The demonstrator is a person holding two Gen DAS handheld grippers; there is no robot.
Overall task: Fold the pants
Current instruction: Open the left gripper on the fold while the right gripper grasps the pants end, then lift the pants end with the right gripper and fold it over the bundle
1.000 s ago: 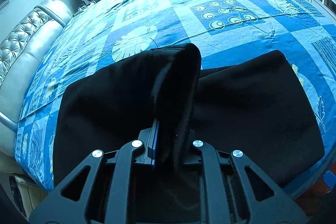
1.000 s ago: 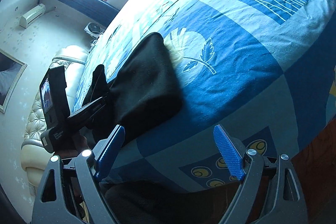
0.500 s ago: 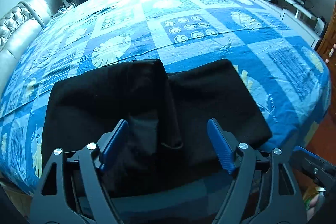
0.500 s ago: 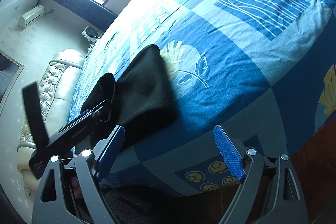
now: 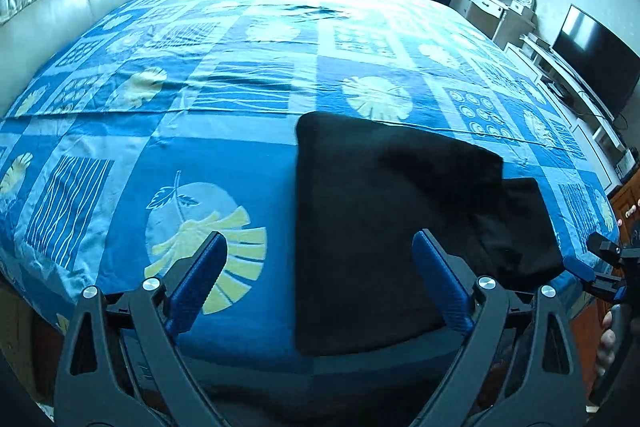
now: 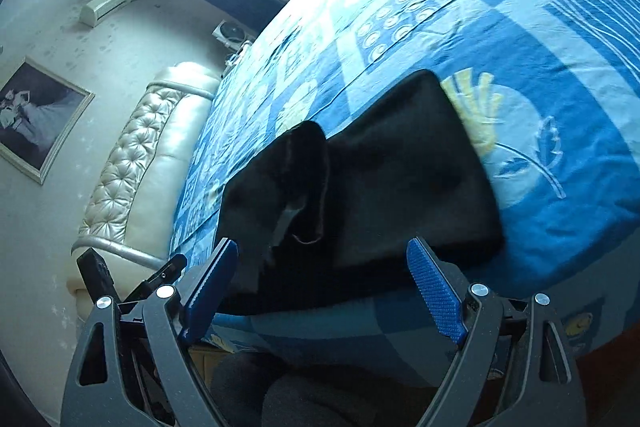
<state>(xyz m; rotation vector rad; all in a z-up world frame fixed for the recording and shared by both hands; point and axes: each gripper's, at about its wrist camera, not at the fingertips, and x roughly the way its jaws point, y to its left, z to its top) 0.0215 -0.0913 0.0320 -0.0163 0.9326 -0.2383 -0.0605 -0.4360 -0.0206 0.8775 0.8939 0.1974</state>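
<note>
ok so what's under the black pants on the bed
The black pants lie folded on the blue patterned bedspread, which shows all around them. The fabric beneath them is covered; whether anything else lies there cannot be seen.

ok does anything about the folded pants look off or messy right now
Mostly tidy: the black pants lie folded on the blue bedspread. One flap on the headboard side stands up in the right wrist view, with a pale inner patch showing. In the left wrist view a lower layer sticks out past the top fold.
</note>
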